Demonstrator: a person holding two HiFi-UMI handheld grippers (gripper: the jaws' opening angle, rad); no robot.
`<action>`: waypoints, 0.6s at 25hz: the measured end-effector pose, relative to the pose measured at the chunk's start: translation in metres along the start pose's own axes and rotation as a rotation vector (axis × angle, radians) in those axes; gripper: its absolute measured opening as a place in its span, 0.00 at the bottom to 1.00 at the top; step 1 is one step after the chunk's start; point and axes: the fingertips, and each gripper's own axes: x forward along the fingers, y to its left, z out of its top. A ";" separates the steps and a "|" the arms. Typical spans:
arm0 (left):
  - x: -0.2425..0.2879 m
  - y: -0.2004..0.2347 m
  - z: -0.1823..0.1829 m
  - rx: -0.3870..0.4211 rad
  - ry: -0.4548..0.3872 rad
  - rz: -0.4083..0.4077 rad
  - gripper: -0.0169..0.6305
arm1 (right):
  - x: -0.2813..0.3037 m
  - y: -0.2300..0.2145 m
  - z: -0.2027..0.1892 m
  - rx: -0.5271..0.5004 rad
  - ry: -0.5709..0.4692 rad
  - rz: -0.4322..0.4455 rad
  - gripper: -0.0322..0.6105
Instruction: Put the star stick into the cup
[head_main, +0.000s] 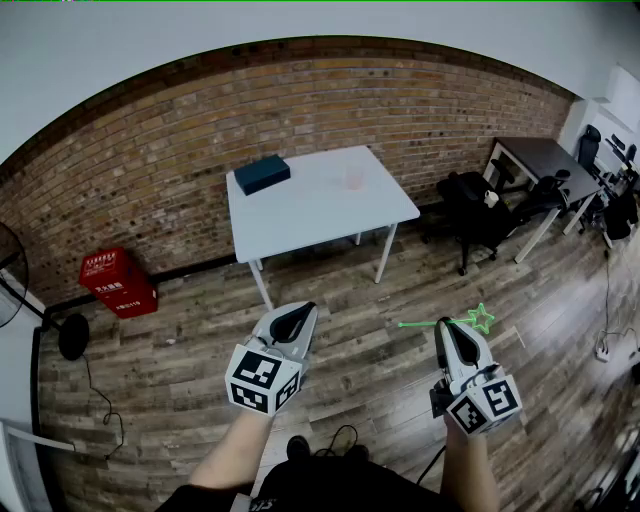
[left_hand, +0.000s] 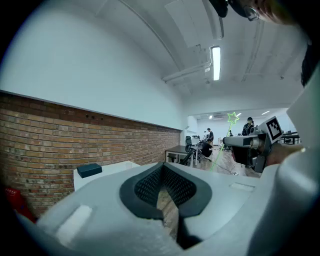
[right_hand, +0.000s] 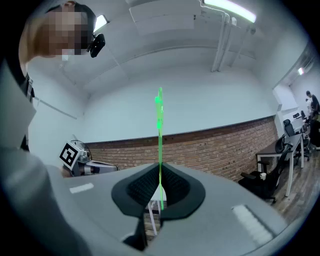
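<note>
Lower right, the right gripper (head_main: 442, 328) clamps the green star stick (head_main: 478, 319) mid-shaft, a sensible hold: it looks light, thin and bendy. The left gripper (head_main: 300, 312) is clenched on nothing.

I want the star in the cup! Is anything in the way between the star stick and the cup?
Nothing visible is. The right claw holds the star stick, and only wooden floor lies between it and the white table where the cup stands. The dark box sits apart from the cup.
</note>
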 end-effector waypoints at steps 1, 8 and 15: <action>0.000 -0.003 0.000 0.000 -0.002 -0.001 0.04 | -0.003 -0.002 0.000 0.002 0.000 -0.003 0.07; 0.006 -0.026 -0.003 -0.003 0.002 -0.004 0.04 | -0.026 -0.018 -0.002 -0.004 0.004 -0.012 0.07; 0.015 -0.064 -0.013 -0.008 0.027 0.000 0.04 | -0.058 -0.037 -0.003 -0.007 0.003 0.012 0.07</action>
